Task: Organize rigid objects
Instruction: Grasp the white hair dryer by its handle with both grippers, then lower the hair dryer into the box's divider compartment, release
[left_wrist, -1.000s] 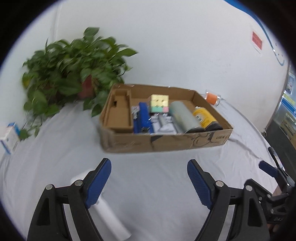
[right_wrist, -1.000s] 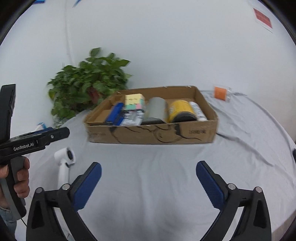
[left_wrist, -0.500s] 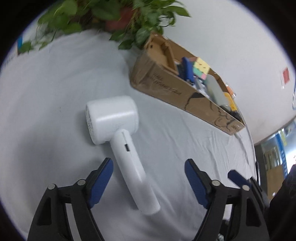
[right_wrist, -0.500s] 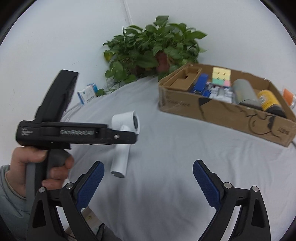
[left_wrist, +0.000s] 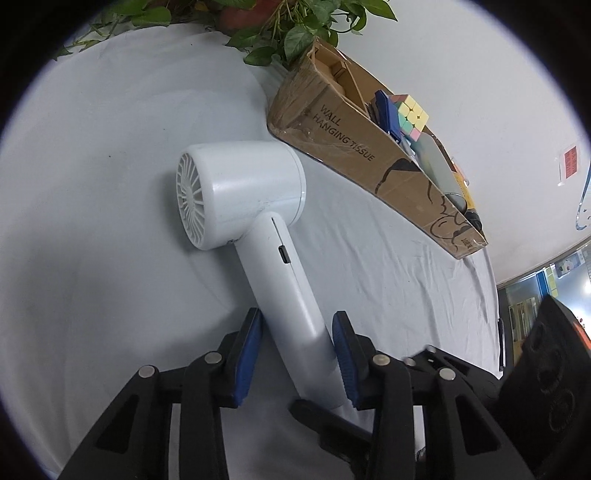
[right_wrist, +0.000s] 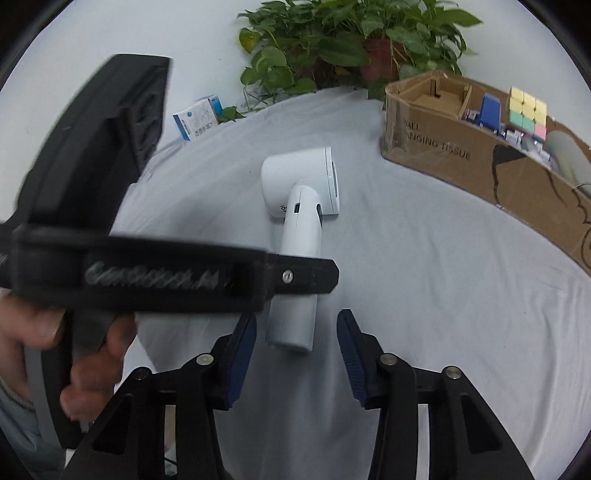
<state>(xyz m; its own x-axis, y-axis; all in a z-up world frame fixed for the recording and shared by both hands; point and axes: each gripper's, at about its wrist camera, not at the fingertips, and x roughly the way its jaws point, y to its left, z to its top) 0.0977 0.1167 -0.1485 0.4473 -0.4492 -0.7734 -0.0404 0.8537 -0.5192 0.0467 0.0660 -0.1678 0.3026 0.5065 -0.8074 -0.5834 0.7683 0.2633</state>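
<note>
- While the white handheld fan (left_wrist: 258, 229) lies on the bench (left_wrist: 110, 147), its handle runs from lower centre to frame centre, head toward the cardboard box (left_wrist: 369, 155).
- Left gripper (left_wrist: 297, 354): jaws flank the handle; contact unclear.
- Right gripper (right_wrist: 297, 347): jaws apart, just short of the handle's end.

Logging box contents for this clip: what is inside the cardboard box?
In the cardboard box: a pastel puzzle cube, a blue block, a grey cylinder, and an empty cardboard insert. The near wall hides anything lower.
</note>
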